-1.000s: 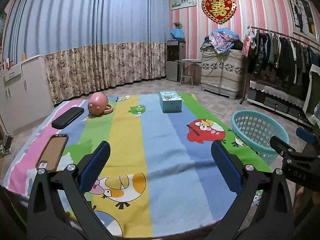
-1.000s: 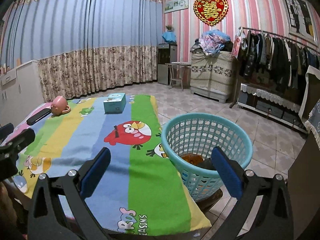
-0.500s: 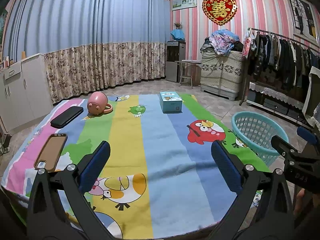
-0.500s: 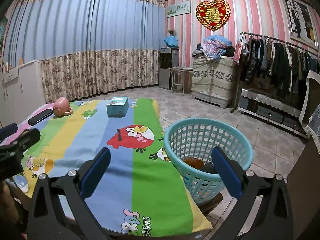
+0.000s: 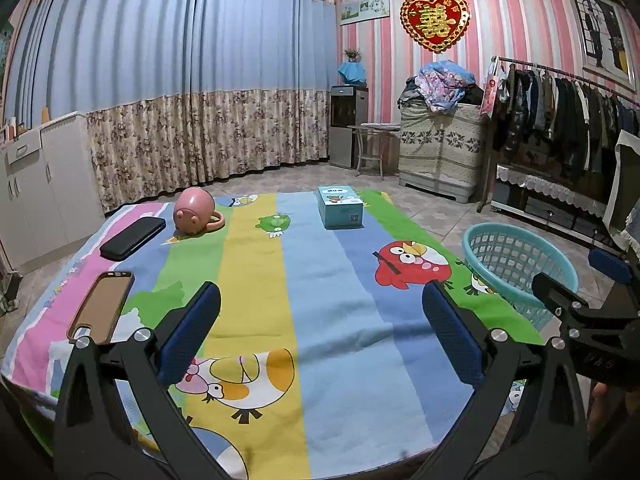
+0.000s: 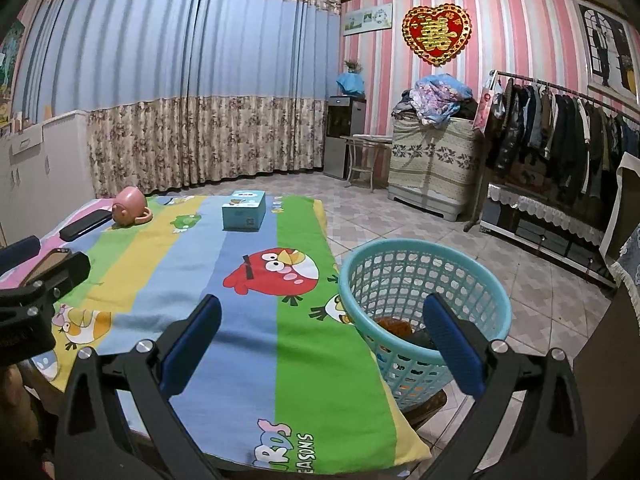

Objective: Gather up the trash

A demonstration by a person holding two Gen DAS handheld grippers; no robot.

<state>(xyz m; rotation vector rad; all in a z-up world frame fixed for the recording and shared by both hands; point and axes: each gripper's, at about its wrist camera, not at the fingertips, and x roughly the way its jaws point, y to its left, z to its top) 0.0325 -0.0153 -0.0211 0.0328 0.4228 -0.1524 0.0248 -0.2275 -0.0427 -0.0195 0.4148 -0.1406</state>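
Both grippers are spread wide with nothing between the pads. The left gripper [image 5: 320,340] hangs over the near end of the cloth [image 5: 320,300], the striped cartoon-bird one covering the table. The right gripper [image 6: 320,340] sits over the cloth's right edge, with its right finger [image 6: 452,344] in front of the basket [image 6: 424,264].

The basket is the teal plastic one standing just off the right side of the cloth, low beside the table. Trash is already in it: something orange-brown [image 6: 394,325] at the bottom and a dark lump next to it, partly hidden behind that finger, so I can't tell what either is.

Everything else, placed off the cloth:
- tissue box [image 5: 340,212], teal, far end, roughly centre-right
- pink mug [image 5: 196,216], tipped on its side, far end left of the box
- black case [image 5: 132,238], flat, just left of the mug
- phone [image 5: 102,306], brown back, left edge, nearer than the case

In the left view the right gripper's frame pokes in at the right, just in front of the basket.
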